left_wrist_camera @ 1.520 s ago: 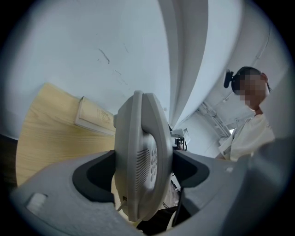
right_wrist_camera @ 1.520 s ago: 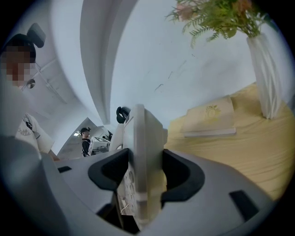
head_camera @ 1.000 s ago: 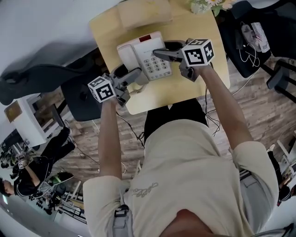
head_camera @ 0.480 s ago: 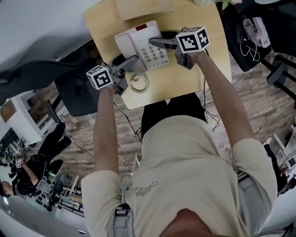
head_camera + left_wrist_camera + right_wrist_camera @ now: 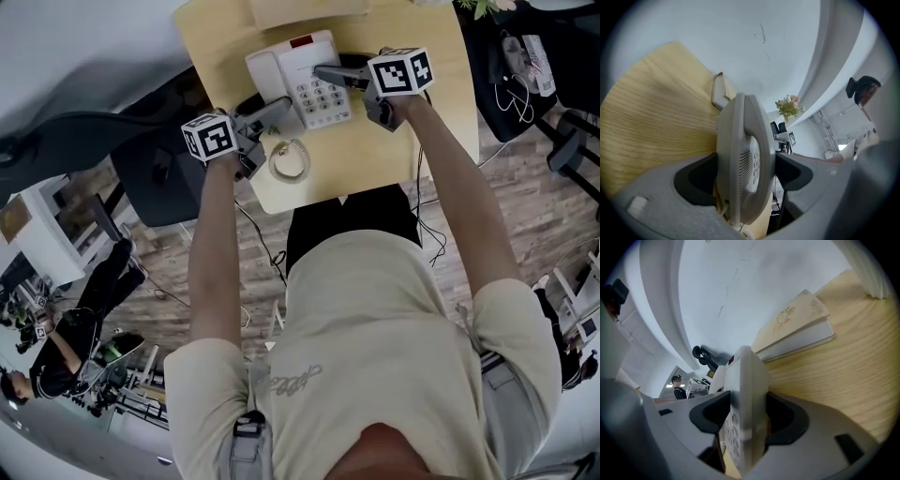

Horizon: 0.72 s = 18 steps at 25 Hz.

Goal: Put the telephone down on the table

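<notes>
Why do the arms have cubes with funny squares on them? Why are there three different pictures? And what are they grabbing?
There is no robot here. A person holds a grabbing tool in each hand, and the patterned cubes are part of those tools. One picture comes from a camera on the person's head, looking down. The other two come from small cameras that ride on each tool and look along its two jaws. The left gripper and the right gripper are both squeezed onto a white telephone, one on each side, over a wooden table. The phone's curly cord lies on the table, and a book lies beyond the phone. I can't tell whether the phone is touching the table yet.
</notes>
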Each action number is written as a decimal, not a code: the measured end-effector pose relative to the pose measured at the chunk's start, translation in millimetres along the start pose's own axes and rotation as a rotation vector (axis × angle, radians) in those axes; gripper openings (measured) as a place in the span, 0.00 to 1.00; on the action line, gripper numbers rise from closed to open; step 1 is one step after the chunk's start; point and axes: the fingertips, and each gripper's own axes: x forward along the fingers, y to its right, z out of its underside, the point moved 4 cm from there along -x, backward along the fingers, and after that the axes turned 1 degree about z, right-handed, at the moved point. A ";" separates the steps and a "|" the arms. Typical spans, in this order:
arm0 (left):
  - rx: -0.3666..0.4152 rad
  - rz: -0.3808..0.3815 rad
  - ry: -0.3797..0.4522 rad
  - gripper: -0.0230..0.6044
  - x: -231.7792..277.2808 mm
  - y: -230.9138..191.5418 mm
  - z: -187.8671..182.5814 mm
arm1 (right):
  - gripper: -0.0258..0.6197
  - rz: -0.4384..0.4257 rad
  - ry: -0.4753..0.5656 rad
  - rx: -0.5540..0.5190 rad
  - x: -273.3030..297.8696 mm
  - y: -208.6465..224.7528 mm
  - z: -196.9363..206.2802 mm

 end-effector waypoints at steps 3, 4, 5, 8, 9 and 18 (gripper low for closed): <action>-0.023 0.006 0.008 0.63 1.1 -1.5 -1.1 | 0.40 0.008 0.011 0.012 2.1 2.0 0.7; -0.029 0.006 0.011 0.63 1.0 -2.4 -1.2 | 0.40 0.010 0.012 0.016 2.4 2.3 1.2; -0.033 0.005 0.011 0.63 0.8 -3.4 -1.2 | 0.40 0.014 0.012 0.019 2.5 2.6 1.5; -0.046 0.009 0.009 0.63 2.3 -2.0 -1.5 | 0.40 0.029 0.011 0.025 2.3 3.8 1.5; -0.052 0.009 0.009 0.63 2.7 -1.5 -1.5 | 0.40 0.032 0.010 0.030 2.2 4.2 2.1; -0.094 -0.007 -0.011 0.63 3.3 -3.4 -1.0 | 0.41 0.069 -0.011 0.070 3.7 4.7 2.9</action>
